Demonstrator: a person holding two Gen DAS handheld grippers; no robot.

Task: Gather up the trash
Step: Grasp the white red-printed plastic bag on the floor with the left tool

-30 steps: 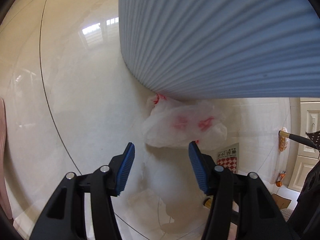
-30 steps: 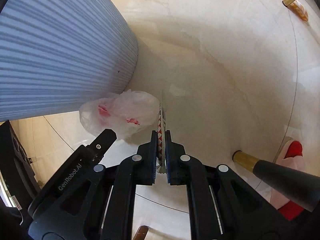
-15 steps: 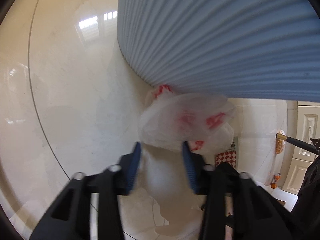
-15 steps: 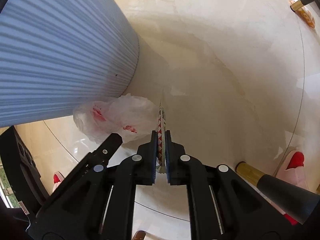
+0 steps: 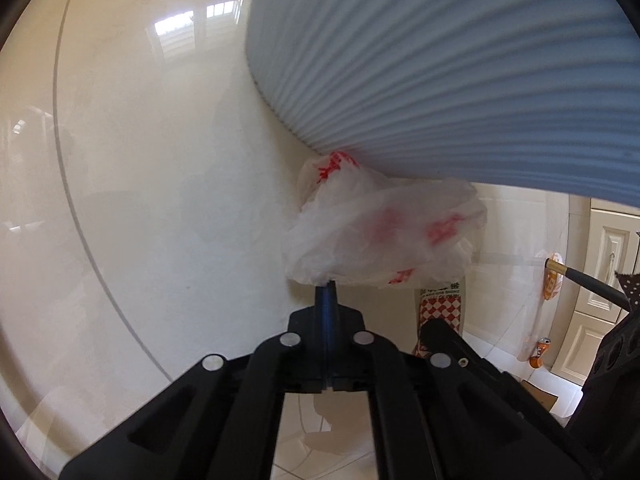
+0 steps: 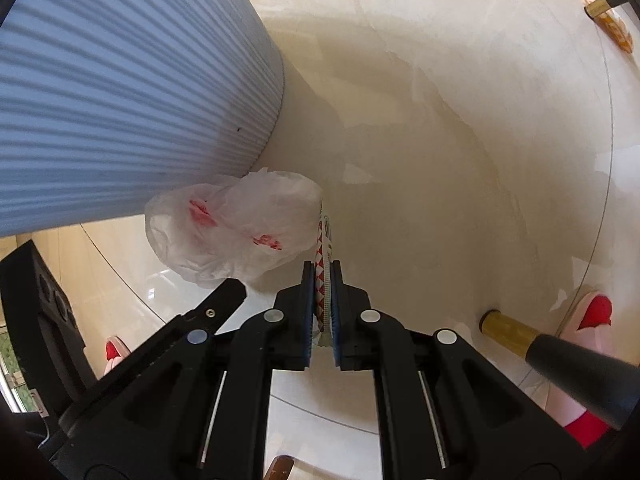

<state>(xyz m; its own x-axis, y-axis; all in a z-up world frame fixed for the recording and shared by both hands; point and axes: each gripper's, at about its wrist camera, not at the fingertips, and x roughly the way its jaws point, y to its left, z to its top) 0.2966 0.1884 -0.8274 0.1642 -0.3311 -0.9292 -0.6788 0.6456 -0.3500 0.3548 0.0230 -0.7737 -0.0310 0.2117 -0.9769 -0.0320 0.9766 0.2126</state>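
A crumpled white plastic bag (image 5: 380, 232) with red print sits on the glossy floor against the ribbed blue bin (image 5: 440, 60). My left gripper (image 5: 327, 286) points steeply down, its jaws closing to meet on the bag's near lower edge, and the blue pads pinch the film. In the right wrist view the same bag (image 6: 232, 228) lies beside the bin (image 6: 120, 100). My right gripper (image 6: 324, 268) is shut on a flat red-and-white checked packet (image 6: 325, 232) held edge-on; the packet (image 5: 440, 308) also shows to the right of the bag.
A dark furniture leg with a brass tip (image 6: 508, 326) stands at the right, near a pink and red slipper (image 6: 592, 312). An orange wrapper (image 6: 616, 32) lies under another leg far off. An orange can (image 5: 542, 350) stands by a cream cabinet door (image 5: 600, 272).
The left gripper's jaws went from wide open to shut on the bag's edge, and the bag now sits closer and higher. The right gripper kept its grip on the packet.
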